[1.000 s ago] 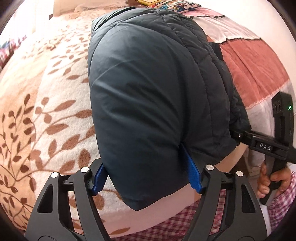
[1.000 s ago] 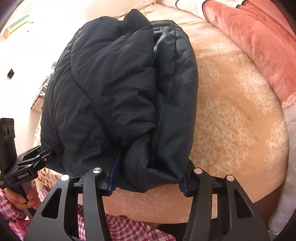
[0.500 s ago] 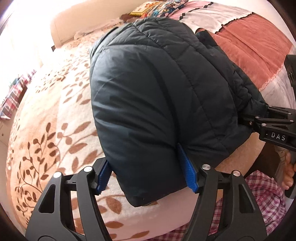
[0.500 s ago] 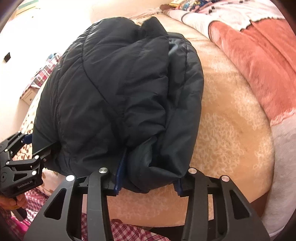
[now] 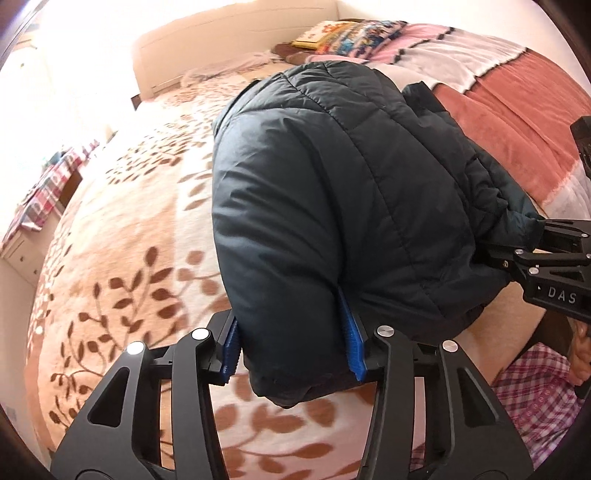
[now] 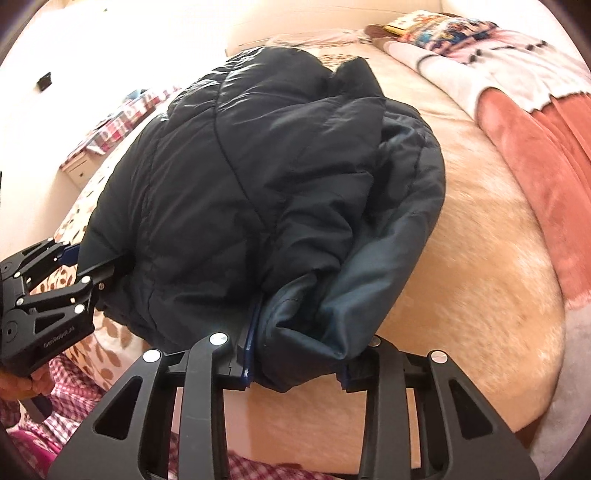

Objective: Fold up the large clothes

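- A home bedroom.
- A bed (image 5: 110,258) under a leaf-patterned fleece blanket (image 5: 155,206), with a cream headboard (image 5: 229,48).
- Patterned pillow (image 5: 354,33) at its head.
- White bedside cabinet (image 6: 79,170) draped in checked cloth.

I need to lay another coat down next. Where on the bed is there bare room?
Left of the dark jacket, the leaf-print blanket lies bare. Right of it, a plain beige stretch runs to the pink blanket. The near edge is crowded by both grippers.
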A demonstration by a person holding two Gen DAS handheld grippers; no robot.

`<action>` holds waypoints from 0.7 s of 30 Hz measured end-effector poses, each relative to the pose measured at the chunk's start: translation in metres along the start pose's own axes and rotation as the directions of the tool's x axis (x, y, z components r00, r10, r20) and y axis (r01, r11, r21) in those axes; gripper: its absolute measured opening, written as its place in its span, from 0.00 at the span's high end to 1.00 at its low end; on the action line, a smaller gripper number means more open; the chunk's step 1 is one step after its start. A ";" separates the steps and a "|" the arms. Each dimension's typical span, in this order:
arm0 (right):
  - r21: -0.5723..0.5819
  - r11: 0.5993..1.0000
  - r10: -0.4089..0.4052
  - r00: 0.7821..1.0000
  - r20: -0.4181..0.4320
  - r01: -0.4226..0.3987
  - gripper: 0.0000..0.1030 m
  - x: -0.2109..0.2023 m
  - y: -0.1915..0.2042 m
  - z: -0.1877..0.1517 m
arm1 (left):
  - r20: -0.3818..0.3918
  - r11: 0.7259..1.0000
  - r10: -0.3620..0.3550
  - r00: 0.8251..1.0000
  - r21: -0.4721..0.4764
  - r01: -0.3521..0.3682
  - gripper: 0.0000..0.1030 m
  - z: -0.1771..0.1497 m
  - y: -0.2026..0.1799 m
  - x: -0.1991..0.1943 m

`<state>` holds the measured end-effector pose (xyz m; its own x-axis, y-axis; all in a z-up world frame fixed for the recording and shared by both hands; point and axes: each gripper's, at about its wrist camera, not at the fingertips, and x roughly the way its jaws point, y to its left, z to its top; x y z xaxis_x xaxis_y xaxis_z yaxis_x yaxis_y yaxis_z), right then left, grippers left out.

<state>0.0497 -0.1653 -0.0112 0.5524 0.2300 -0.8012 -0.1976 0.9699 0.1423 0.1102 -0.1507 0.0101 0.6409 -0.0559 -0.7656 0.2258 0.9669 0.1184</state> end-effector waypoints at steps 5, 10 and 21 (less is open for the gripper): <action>-0.067 0.997 0.028 1.000 -0.008 -0.029 0.68 0.009 0.045 0.009 | -0.001 0.997 0.037 0.999 -0.061 -0.037 0.56 -0.011 0.038 -0.001; -0.132 0.990 0.045 0.999 -0.022 -0.048 0.68 0.027 0.071 0.025 | -0.003 0.990 0.071 0.997 -0.125 -0.071 0.56 -0.020 0.074 0.001; -0.217 0.976 0.025 0.999 -0.042 -0.033 0.68 0.070 0.106 0.059 | -0.002 0.974 0.113 0.994 -0.198 -0.111 0.56 -0.024 0.123 0.017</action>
<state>0.1157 -0.0411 -0.0180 0.5132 0.2504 -0.8210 -0.3865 0.9214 0.0394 0.1310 -0.0271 -0.0037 0.6607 0.0538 -0.7487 0.0033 0.9972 0.0746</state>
